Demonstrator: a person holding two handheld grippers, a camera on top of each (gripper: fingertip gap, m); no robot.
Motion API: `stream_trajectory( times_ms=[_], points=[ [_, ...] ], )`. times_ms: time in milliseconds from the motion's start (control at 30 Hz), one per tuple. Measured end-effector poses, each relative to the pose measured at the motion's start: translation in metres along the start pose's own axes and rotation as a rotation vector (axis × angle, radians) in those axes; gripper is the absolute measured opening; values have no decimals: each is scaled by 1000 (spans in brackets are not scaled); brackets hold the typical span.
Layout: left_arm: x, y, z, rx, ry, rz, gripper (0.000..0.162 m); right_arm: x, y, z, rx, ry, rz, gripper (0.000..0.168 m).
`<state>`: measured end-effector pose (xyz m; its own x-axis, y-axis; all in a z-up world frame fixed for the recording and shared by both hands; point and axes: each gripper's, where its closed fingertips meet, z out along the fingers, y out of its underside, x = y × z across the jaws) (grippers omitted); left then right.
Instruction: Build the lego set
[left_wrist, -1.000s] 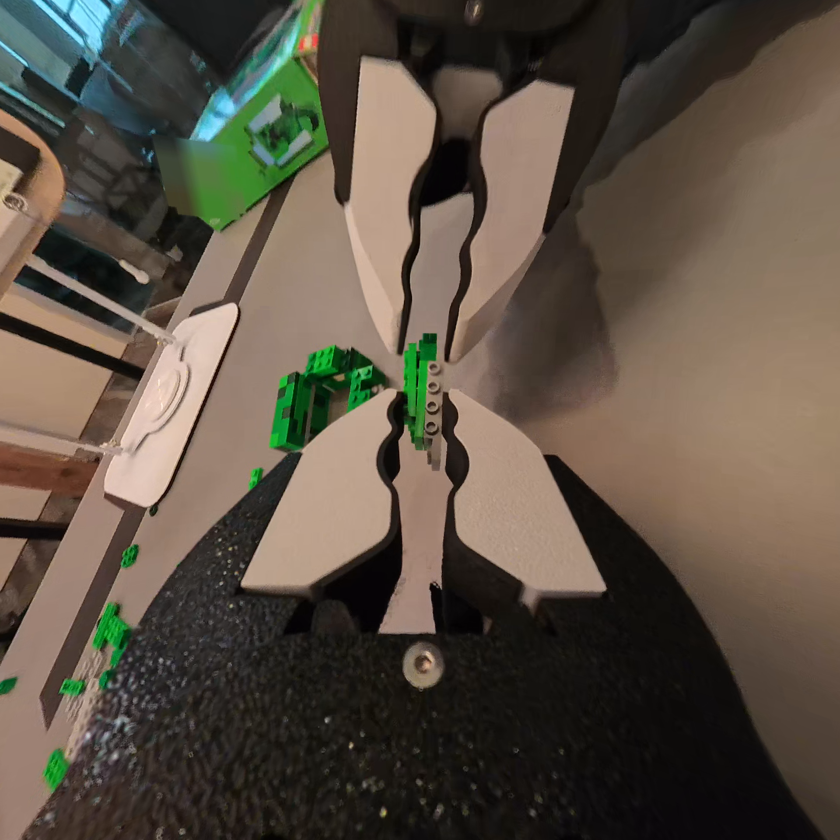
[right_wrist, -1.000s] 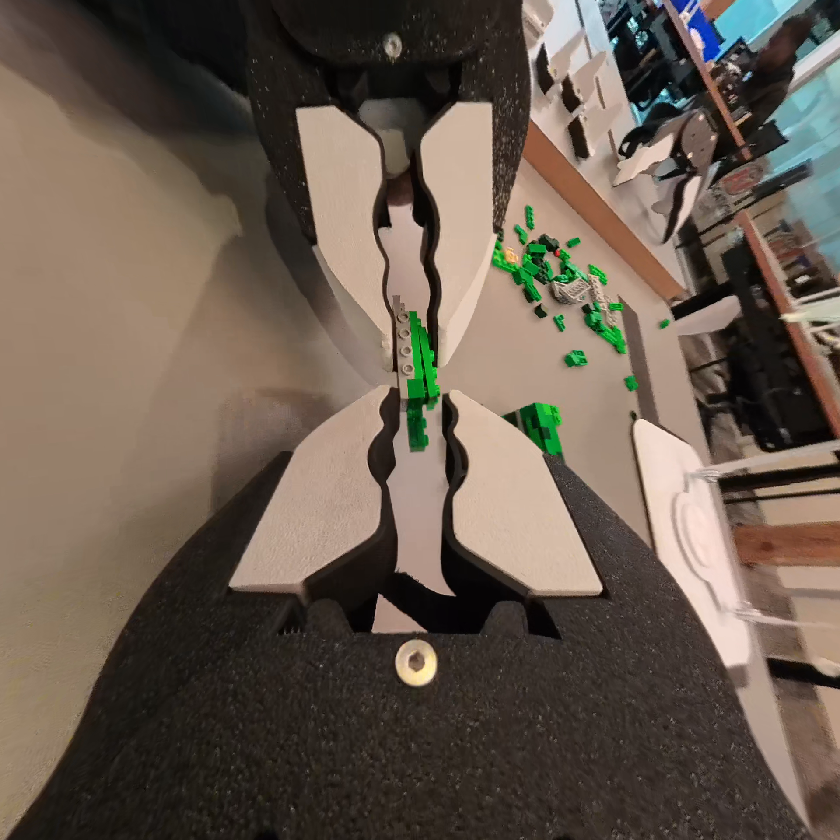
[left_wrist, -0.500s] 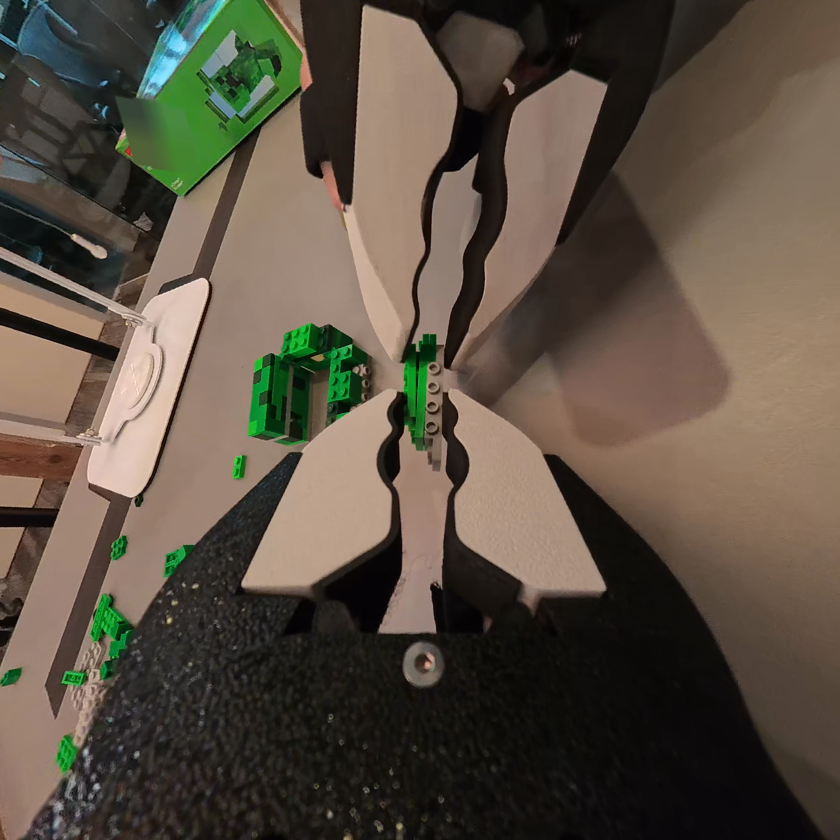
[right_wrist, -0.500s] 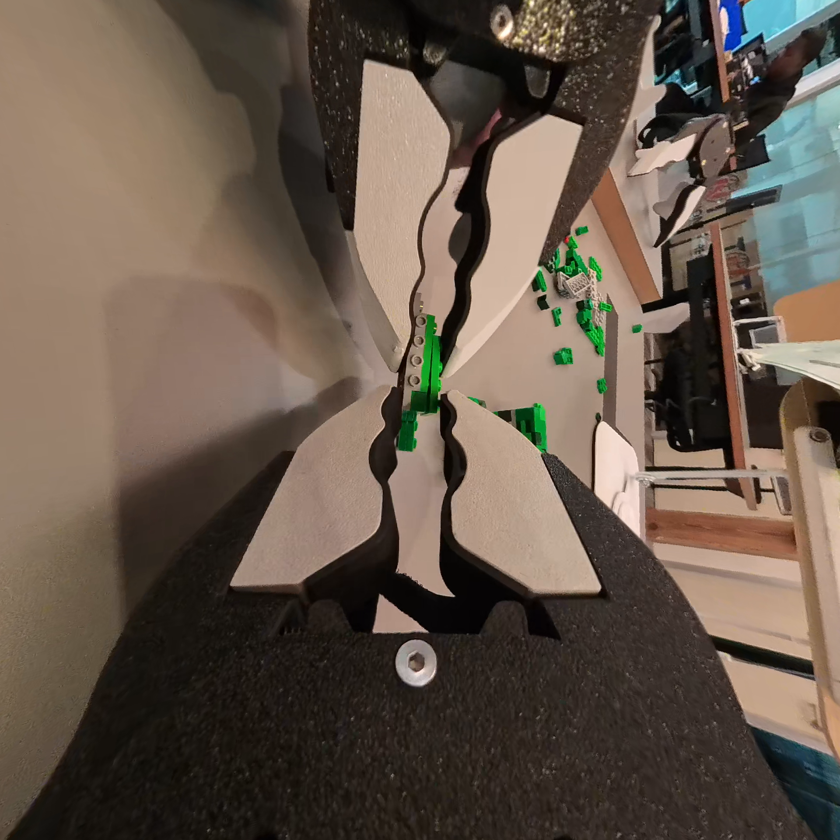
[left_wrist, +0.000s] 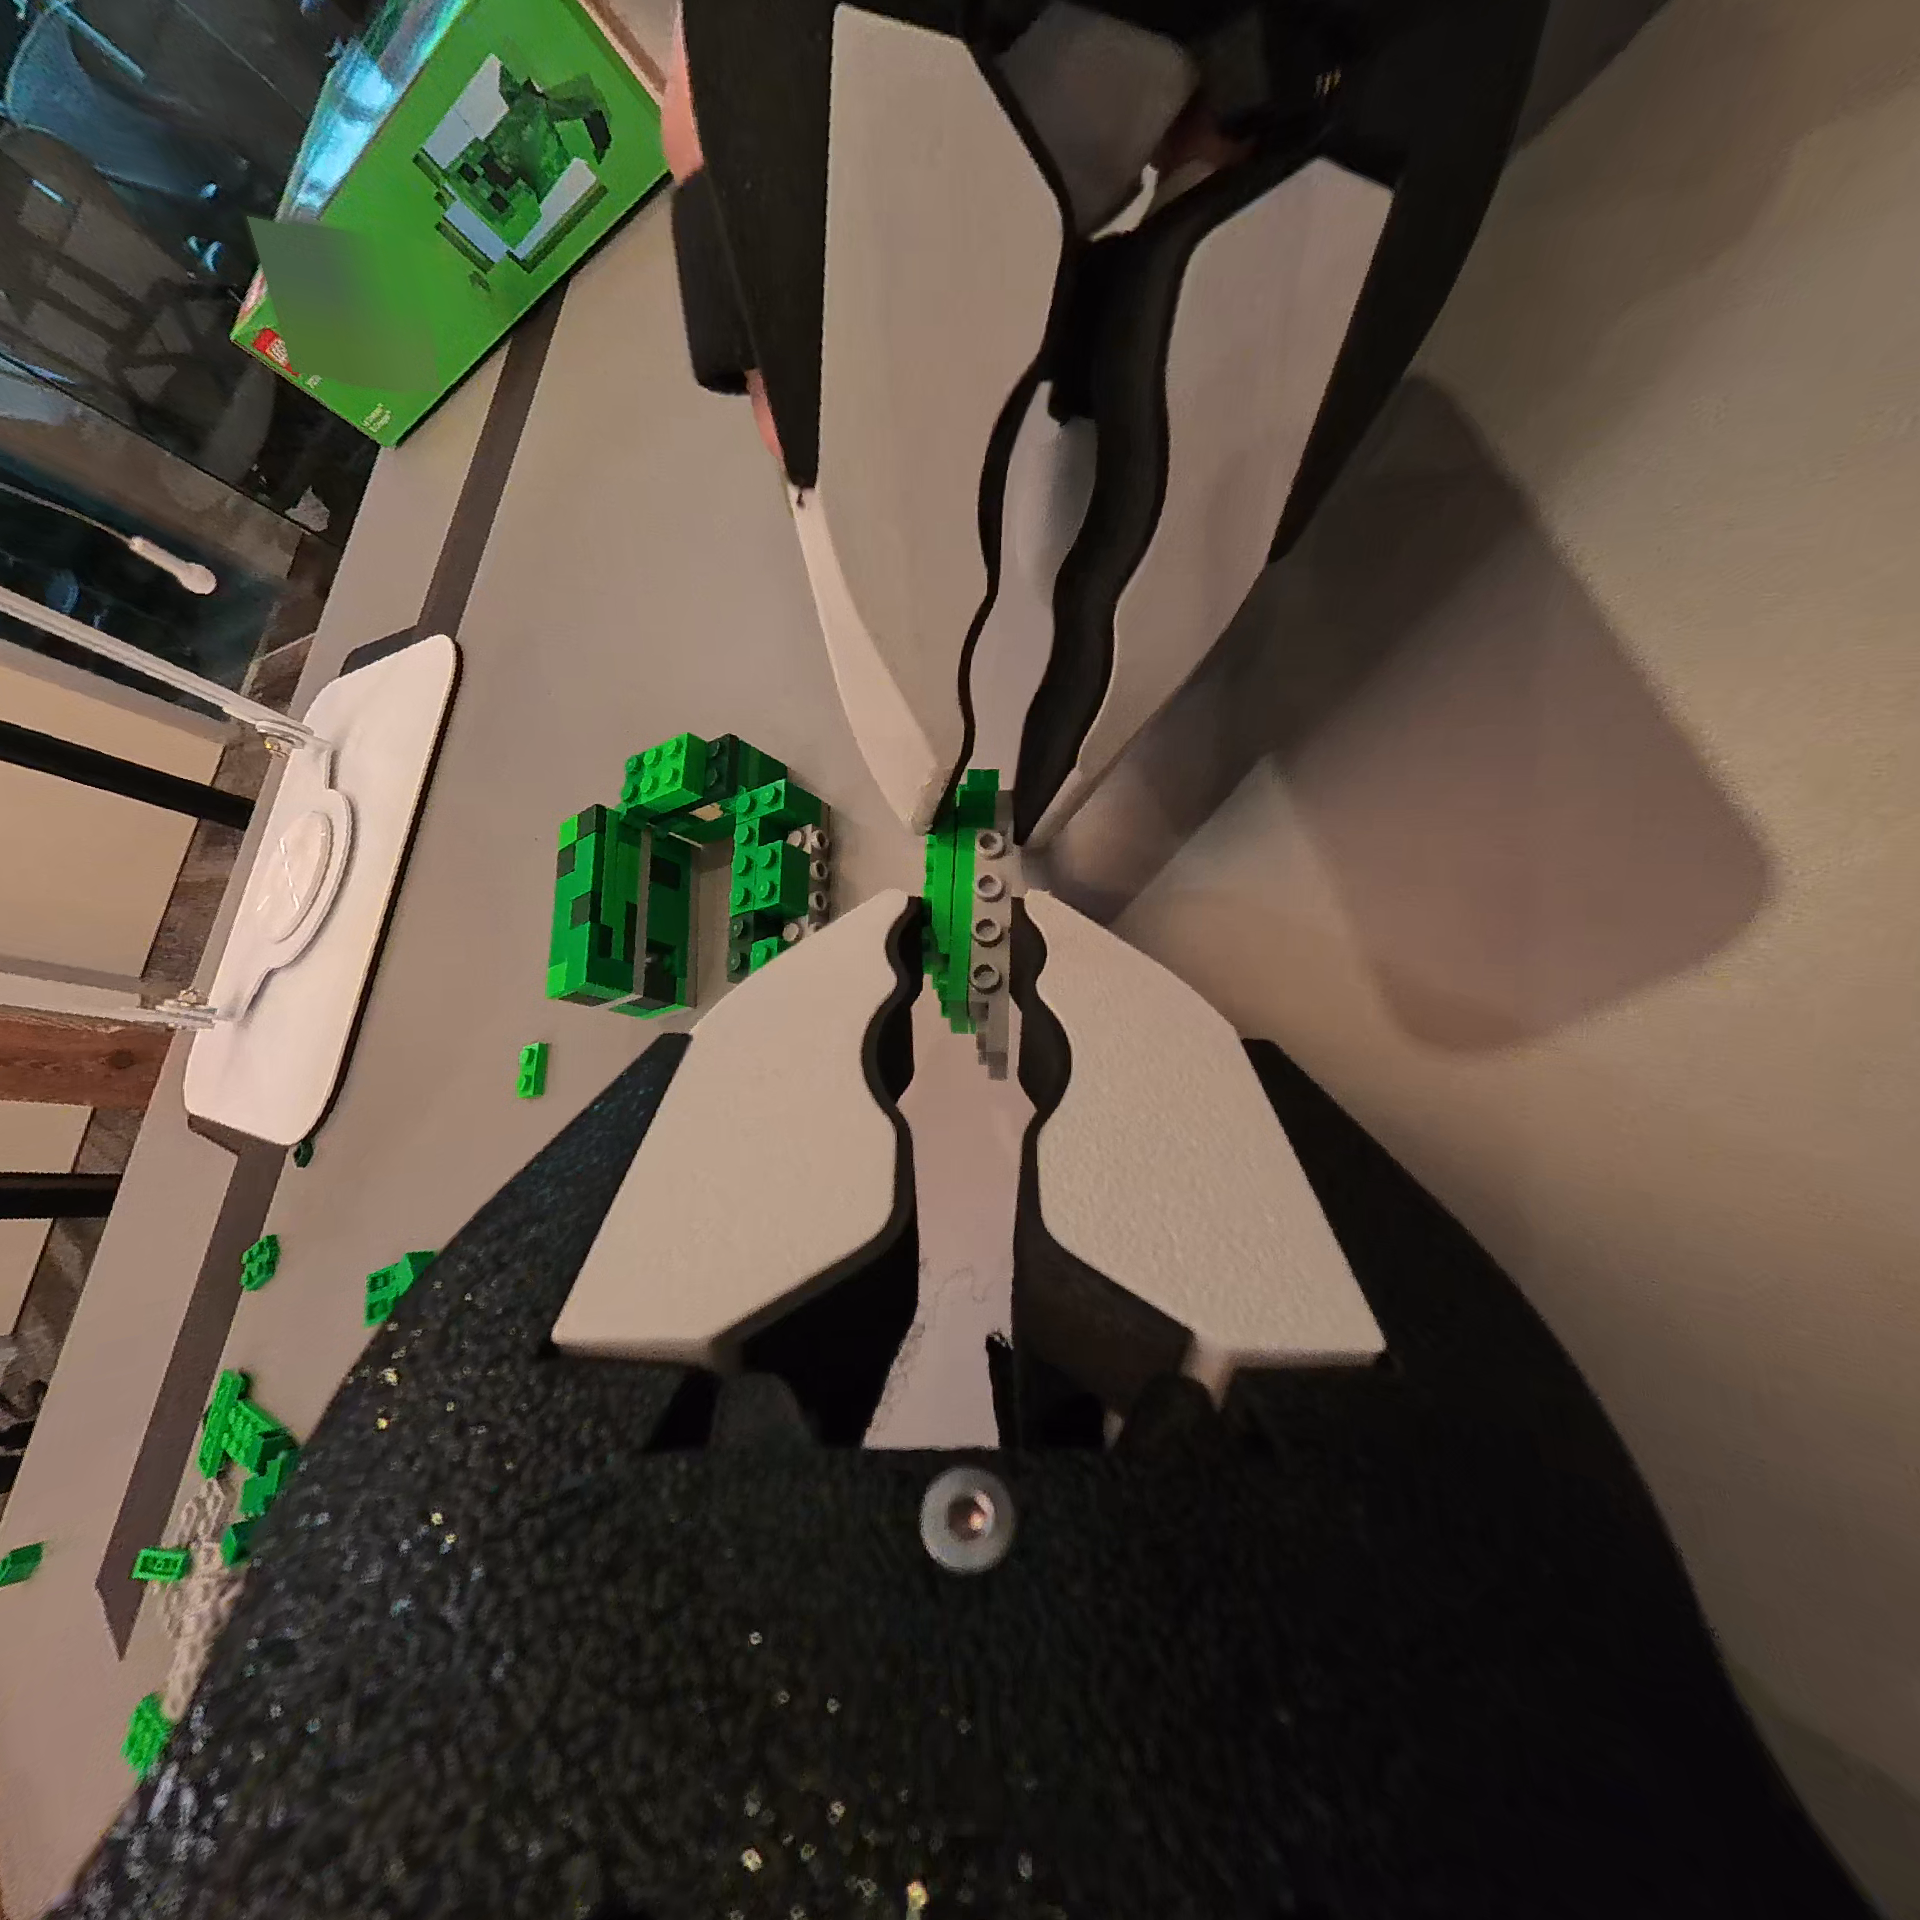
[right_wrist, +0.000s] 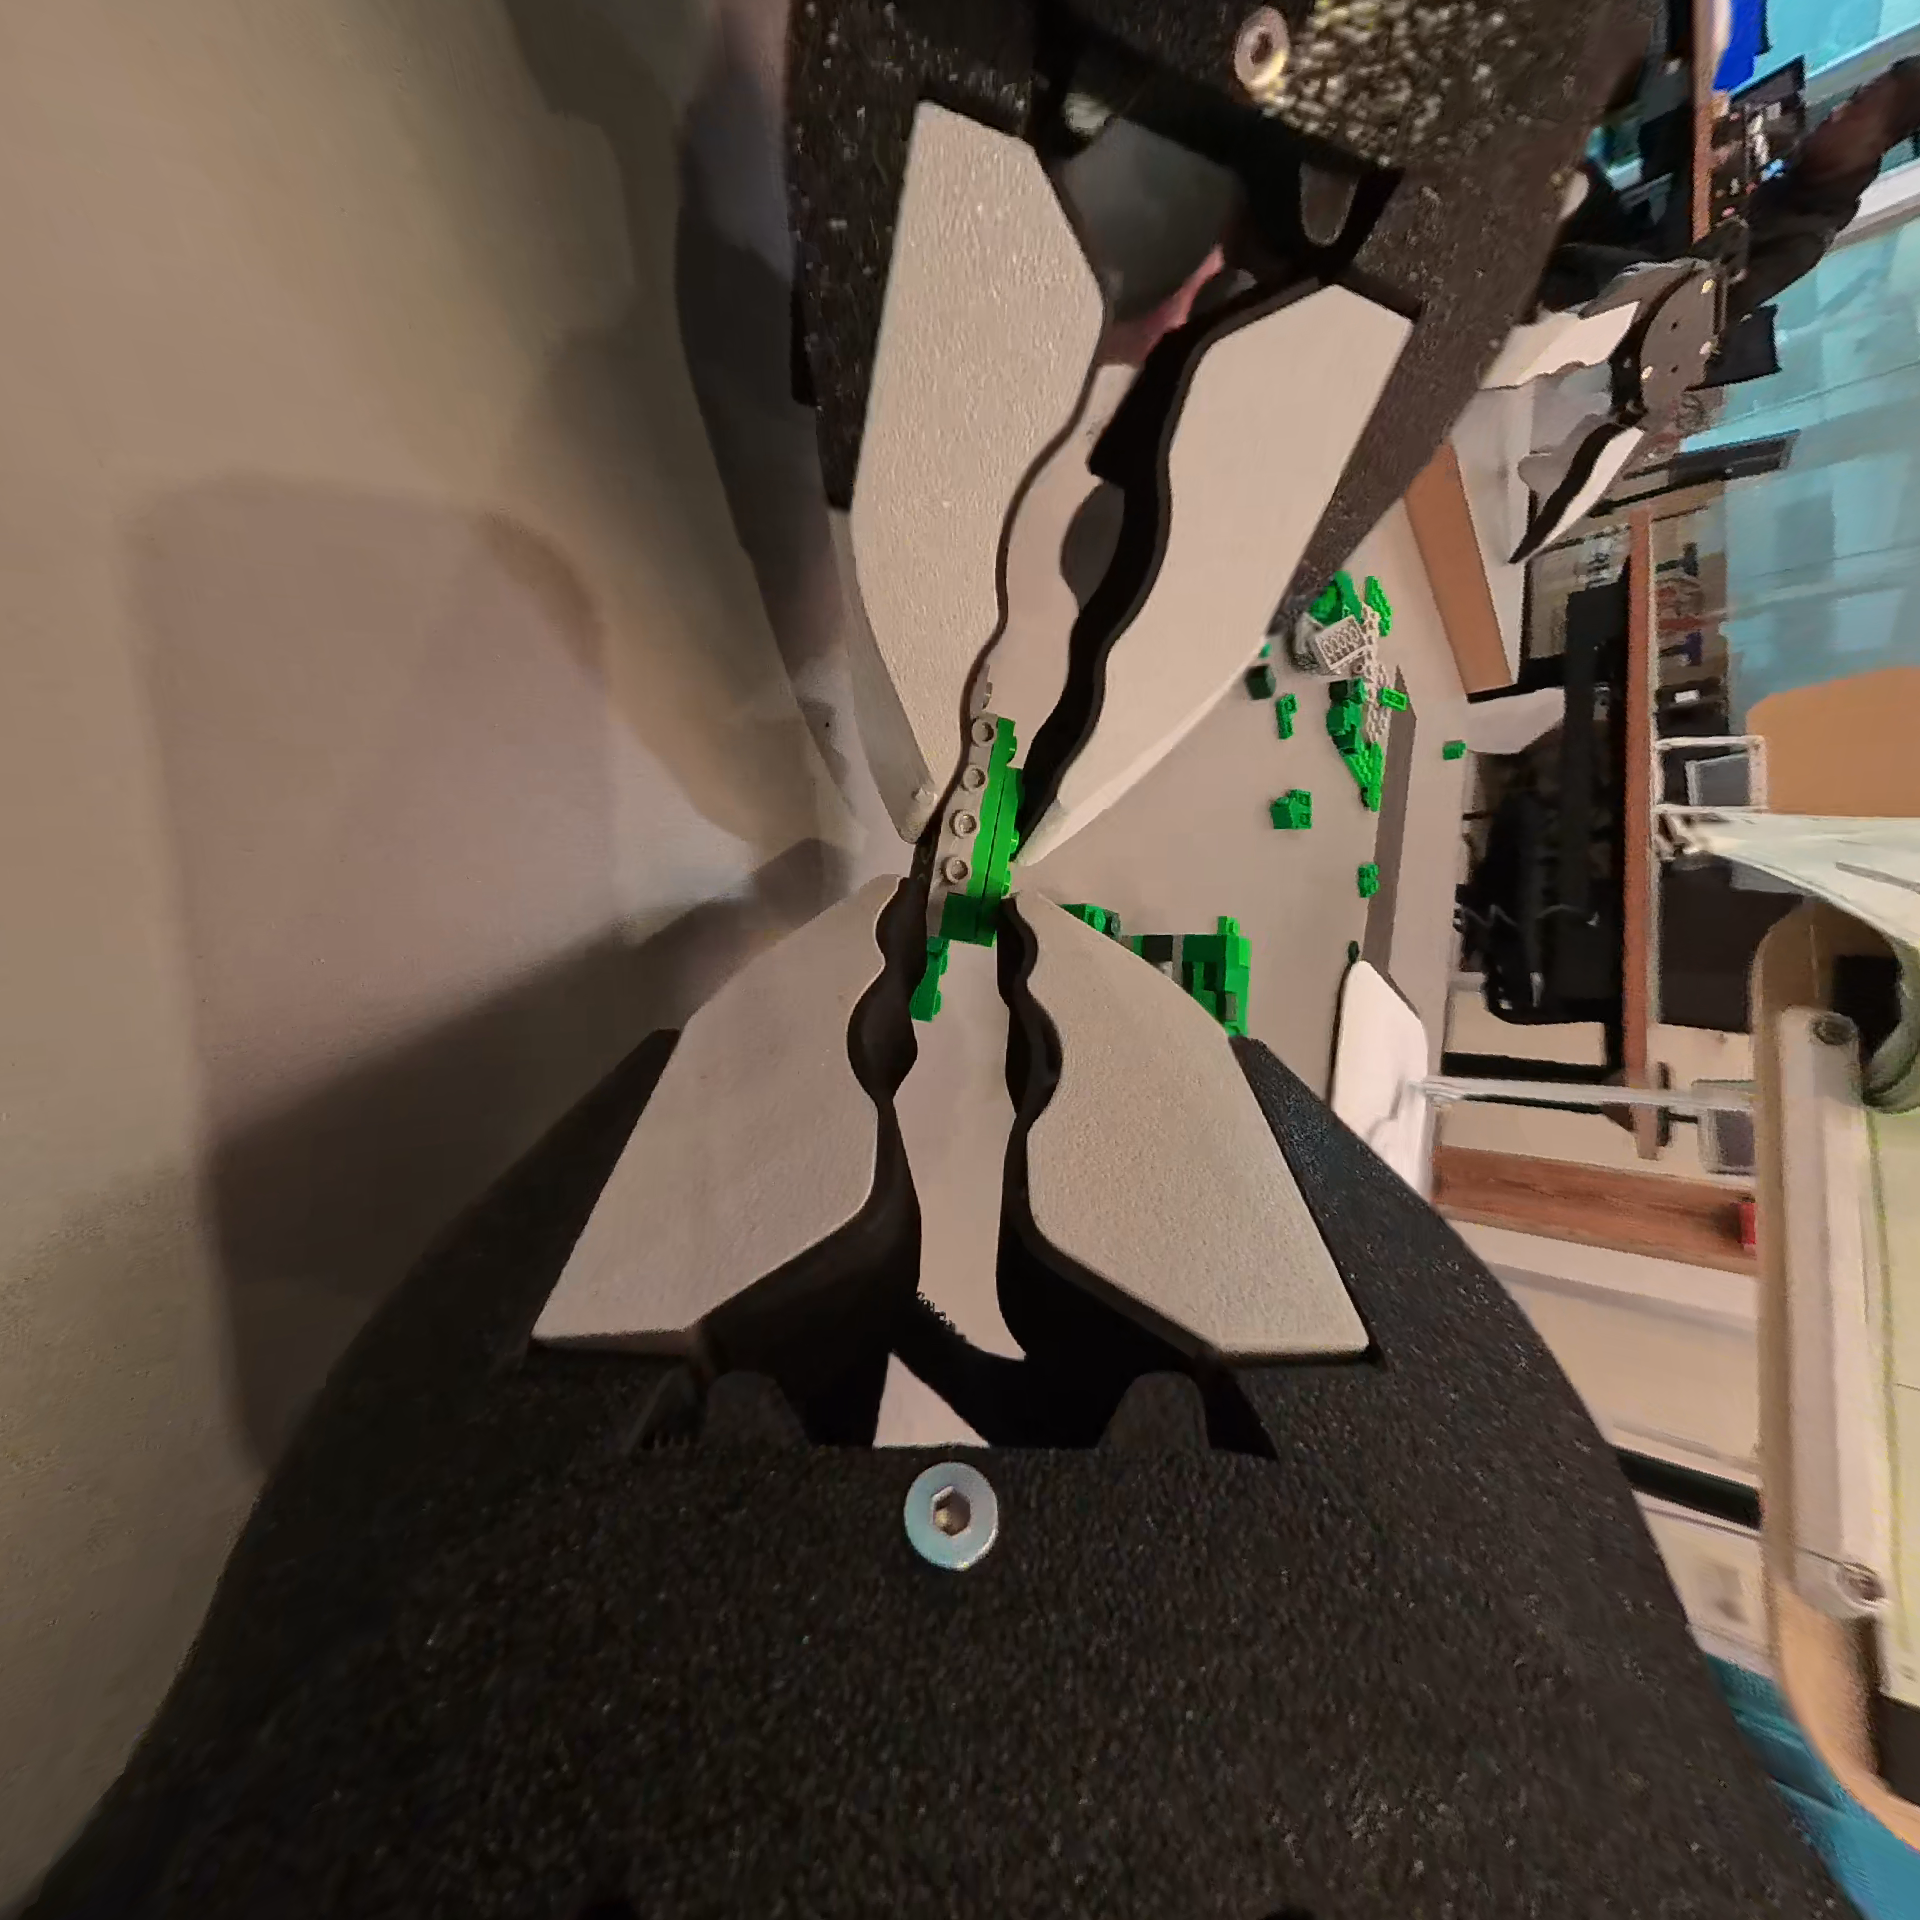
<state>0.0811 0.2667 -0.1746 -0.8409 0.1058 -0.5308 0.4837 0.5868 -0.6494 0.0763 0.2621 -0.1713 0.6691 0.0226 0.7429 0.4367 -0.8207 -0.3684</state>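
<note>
Worktop (left_wrist: 1558, 1091) on the far side of the two grippers: bare, open passage. Between left gripper (left_wrist: 971, 914) and right gripper (right_wrist: 961, 904): no gap, tips meet nose to nose on the green-and-grey brick plate (left_wrist: 971, 904). Just beside them, the partly built green model (left_wrist: 686, 883) blocks a low sweep. Beyond it: white pad (left_wrist: 332, 873), green box (left_wrist: 447, 218) at the edge, loose green bricks (right_wrist: 1340, 717) scattered, threadable only with care.

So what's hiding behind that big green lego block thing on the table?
Behind the green build lies bare grey table, then the green box. Its far side is hidden.
</note>
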Motion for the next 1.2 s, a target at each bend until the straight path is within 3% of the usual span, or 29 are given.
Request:
stream_trajectory(
  times_ms=[100, 167, 200, 400, 833, 967, 1067, 1200],
  points=[
    [-4, -2, -3, 42, 2, -53, 15, 7, -4, -2, 132, -34, 235, 15],
    [-5, -7, -7, 89, 15, -83, 15, 11, -4, -6, 198, -53, 339, 36],
    [-5, -8, -8, 105, 21, -91, 15, 11, -2, -7, 196, -69, 357, 38],
    [-1, -22, -13, 206, 62, -122, 15, 6, -9, -8, 229, -77, 315, 18],
    [-4, -25, -10, 206, -28, -26, 16, 12, -7, -11, 192, -35, 238, 16],
    [-6, -23, -10, 177, -13, -55, 16, 12, -7, -8, 217, -52, 323, 16],
    [-5, -24, -11, 158, -21, -27, 16, 14, -7, -7, 199, -8, 283, 23],
    [-2, -21, -8, 119, -12, -11, 16, 9, -6, -5, 152, 20, 179, 18]
  ],
)
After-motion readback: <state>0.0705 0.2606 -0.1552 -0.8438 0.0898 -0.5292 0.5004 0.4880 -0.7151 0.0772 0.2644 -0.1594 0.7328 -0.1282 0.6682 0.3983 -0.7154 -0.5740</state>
